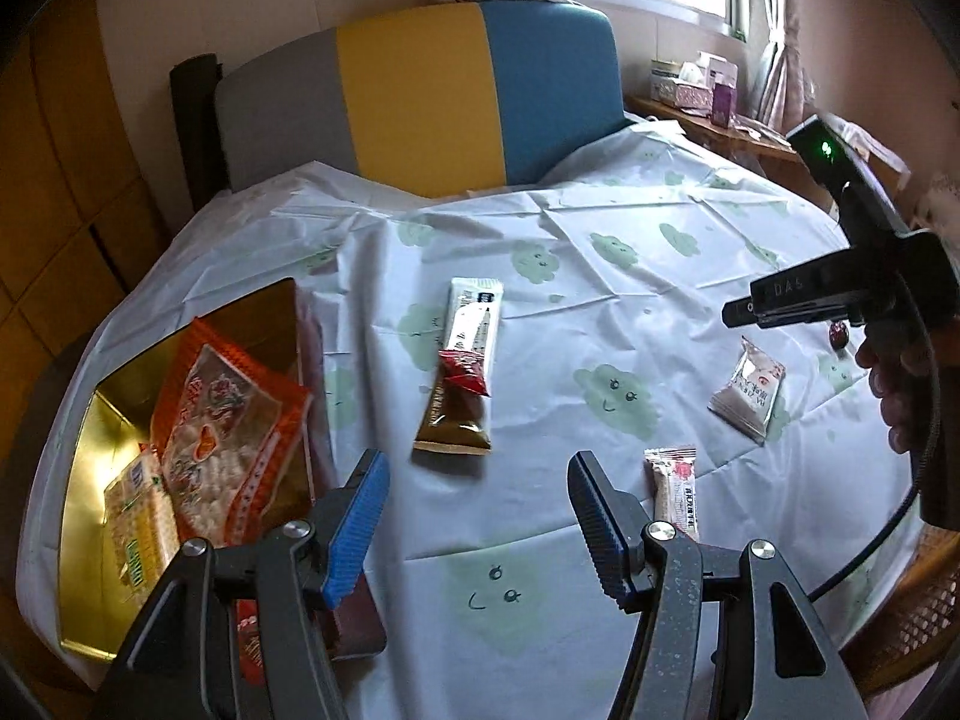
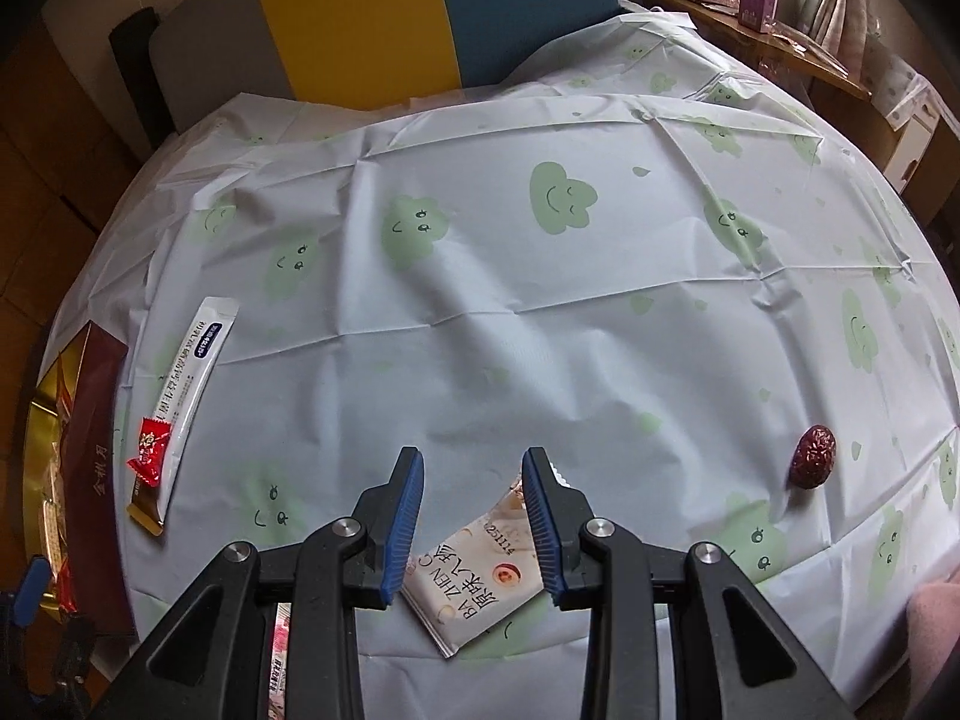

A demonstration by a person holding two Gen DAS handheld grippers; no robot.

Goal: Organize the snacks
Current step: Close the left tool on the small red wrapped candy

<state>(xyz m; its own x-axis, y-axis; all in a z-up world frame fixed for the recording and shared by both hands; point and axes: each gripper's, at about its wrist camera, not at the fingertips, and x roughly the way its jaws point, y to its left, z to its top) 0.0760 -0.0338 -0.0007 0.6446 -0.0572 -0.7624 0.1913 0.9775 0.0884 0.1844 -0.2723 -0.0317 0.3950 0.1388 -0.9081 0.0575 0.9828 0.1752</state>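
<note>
Two open grippers work mid-sort: the right gripper (image 2: 471,483) straddles a white packet (image 2: 480,576) it must clamp, while the left gripper (image 1: 477,480) hangs empty beside the gold tin (image 1: 90,420).

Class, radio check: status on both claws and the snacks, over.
Left claw open, empty. Right claw open over white square snack packet, not gripping. Orange bag in gold tin. Nothing in the way.

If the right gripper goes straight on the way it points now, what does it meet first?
Most likely the white snack packet, lying on the tablecloth between the open fingers of the right gripper; depth is unclear.
</note>
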